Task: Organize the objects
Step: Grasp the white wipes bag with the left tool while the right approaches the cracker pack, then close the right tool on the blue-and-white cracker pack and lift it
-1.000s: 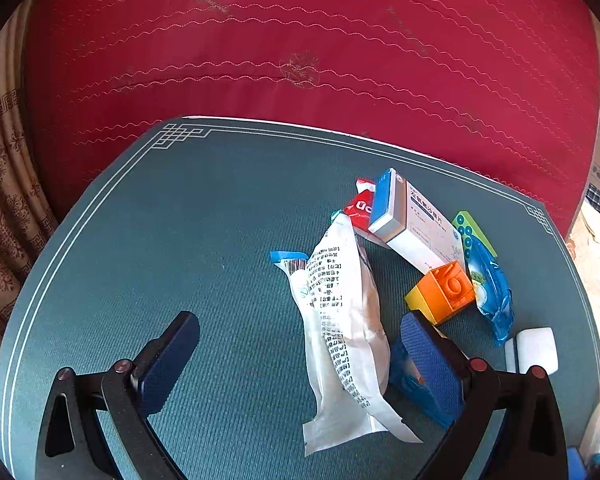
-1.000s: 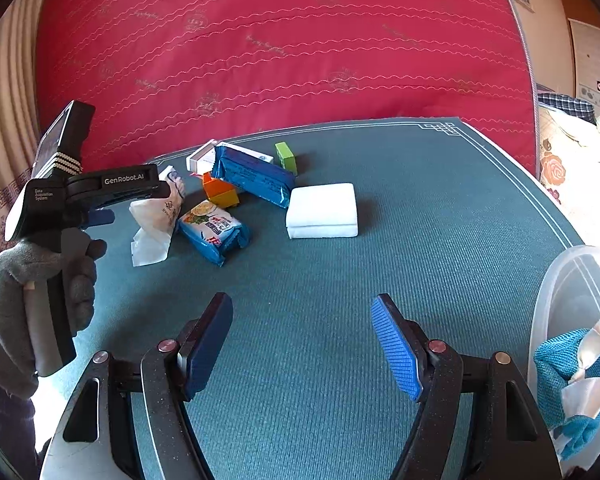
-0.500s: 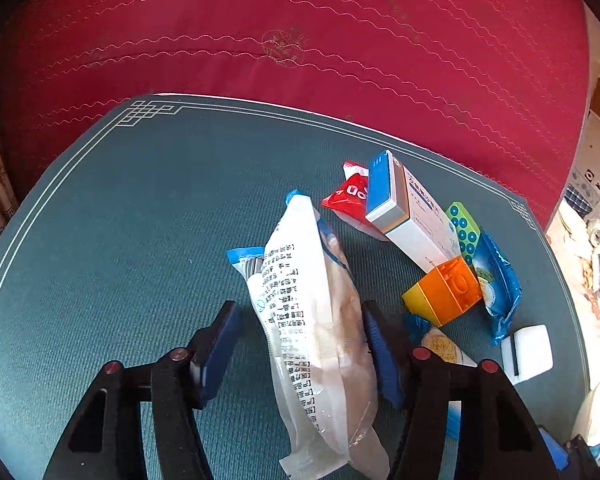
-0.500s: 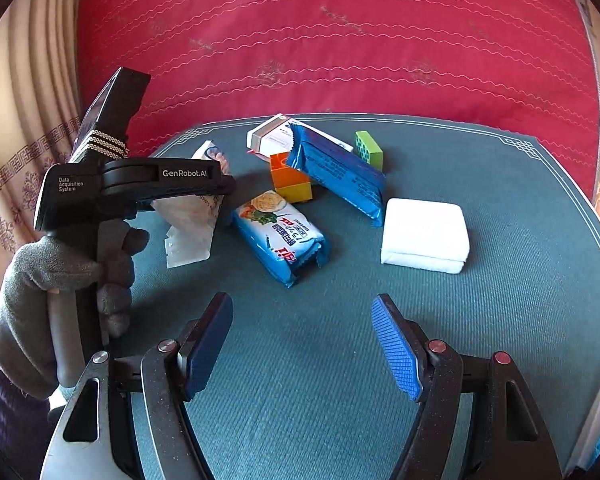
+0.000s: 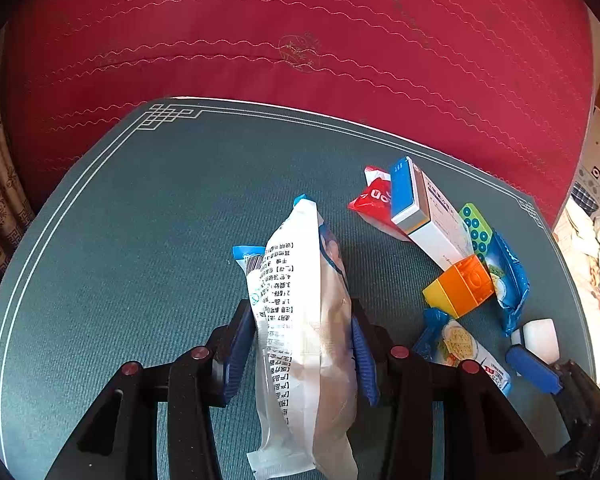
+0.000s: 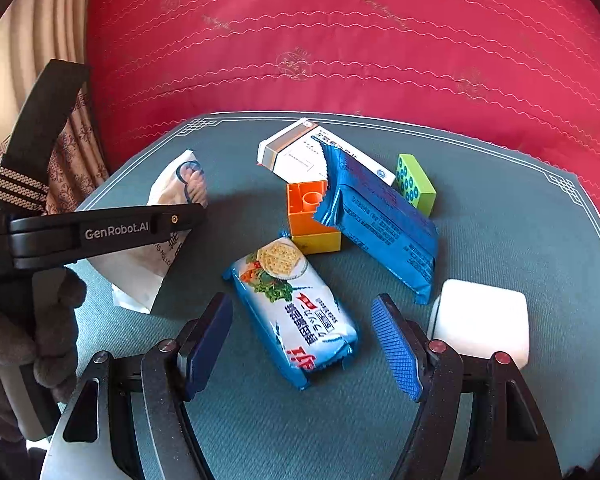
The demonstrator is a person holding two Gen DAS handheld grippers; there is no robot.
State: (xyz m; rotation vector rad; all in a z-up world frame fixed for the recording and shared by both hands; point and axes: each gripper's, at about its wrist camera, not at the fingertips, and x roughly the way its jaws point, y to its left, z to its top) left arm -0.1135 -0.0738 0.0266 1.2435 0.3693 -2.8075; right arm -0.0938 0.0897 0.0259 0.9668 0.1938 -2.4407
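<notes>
My left gripper [image 5: 300,344] is shut on a white printed snack packet [image 5: 300,320] lying on the teal mat [image 5: 140,240]; the packet also shows in the right wrist view [image 6: 172,216] behind the left gripper's body. My right gripper [image 6: 300,344] is open, its pads either side of a blue-and-white cracker packet [image 6: 296,304] without touching it. Beyond lie an orange-yellow block [image 6: 310,216], a dark blue wrapper [image 6: 380,220], a white medicine box [image 6: 300,152], a green dotted tile [image 6: 414,184] and a white block [image 6: 484,320].
A red packet [image 5: 372,204] lies under the medicine box [image 5: 428,216]. A red quilted cushion [image 6: 340,40] rises behind the mat. A patterned curtain [image 6: 32,60] hangs at the left. The mat's far edge curves near the cushion.
My left gripper has moved onto the white packet and shut on it. My right gripper has moved left and forward, so the cracker packet now lies between its open pads.
</notes>
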